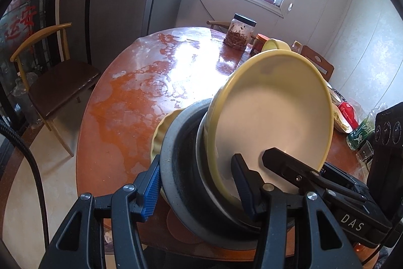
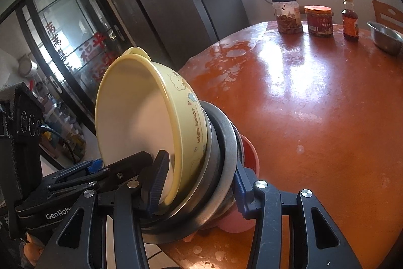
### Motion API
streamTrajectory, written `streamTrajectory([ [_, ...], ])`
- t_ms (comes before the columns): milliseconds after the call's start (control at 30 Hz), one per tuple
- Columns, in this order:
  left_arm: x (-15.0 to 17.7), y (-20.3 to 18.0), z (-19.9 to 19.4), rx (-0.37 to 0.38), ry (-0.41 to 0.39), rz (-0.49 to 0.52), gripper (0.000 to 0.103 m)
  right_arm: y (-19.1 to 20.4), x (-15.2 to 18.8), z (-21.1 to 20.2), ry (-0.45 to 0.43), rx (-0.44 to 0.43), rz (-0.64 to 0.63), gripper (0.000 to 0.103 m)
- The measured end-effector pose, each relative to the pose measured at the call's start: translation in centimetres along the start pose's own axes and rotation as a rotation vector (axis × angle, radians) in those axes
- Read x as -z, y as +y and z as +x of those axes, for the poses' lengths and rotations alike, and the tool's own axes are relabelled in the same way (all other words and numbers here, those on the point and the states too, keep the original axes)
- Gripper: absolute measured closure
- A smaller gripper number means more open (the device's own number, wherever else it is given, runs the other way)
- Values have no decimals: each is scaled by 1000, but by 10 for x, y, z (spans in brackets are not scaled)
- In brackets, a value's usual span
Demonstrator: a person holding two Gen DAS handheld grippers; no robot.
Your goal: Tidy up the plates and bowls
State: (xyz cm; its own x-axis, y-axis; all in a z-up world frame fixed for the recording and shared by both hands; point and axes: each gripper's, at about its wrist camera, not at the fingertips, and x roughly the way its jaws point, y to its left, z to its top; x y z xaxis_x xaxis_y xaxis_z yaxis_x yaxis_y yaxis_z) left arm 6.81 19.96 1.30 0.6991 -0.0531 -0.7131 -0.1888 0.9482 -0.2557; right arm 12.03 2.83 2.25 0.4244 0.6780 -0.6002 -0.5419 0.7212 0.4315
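Both the left gripper and right gripper have fingers clamped on the tilted bowl stack, whose yellow bowl could slide out onto the tabletop.

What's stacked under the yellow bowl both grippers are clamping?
Under the yellow bowl sits a grey metal dish, then something pink at the bottom. Their insides are covered, so anything nested between them can't be seen.

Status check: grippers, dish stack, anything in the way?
Left gripper and right gripper both clamp dish stack, tilted over table. Jars far side; nothing in the way.
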Motion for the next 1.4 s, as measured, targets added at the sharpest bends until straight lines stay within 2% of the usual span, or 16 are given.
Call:
streamTrajectory([
  [233, 0, -2, 6, -31, 4, 17, 50, -5, 1, 8, 6, -2, 7, 54],
  [367, -1, -7, 1, -63, -32, 45, 50, -2, 0, 5, -33, 13, -21, 54],
  [633, -3, -5, 7, -36, -10, 33, 50, -8, -2, 6, -40, 16, -11, 54],
  [867, -3, -2, 1, -35, -29, 30, 49, -9, -2, 1, -52, 25, -14, 53],
  [900, -4, -2, -1, -31, -33, 30, 49, -10, -3, 0, -53, 21, -9, 52],
  [967, -4, -1, -5, -25, -41, 26, 49, -11, -4, -4, -60, 5, 0, 43],
  [1033, -3, -2, -10, -31, -44, 29, 48, -11, -5, -9, -70, 7, 5, 38],
  [1300, 0, 4, -37, -33, -76, 7, 45, -17, -6, -38, -112, 1, 16, 31],
  [1400, 1, 14, -50, -64, -88, -6, 44, -22, -6, -52, -125, -2, 12, 30],
])
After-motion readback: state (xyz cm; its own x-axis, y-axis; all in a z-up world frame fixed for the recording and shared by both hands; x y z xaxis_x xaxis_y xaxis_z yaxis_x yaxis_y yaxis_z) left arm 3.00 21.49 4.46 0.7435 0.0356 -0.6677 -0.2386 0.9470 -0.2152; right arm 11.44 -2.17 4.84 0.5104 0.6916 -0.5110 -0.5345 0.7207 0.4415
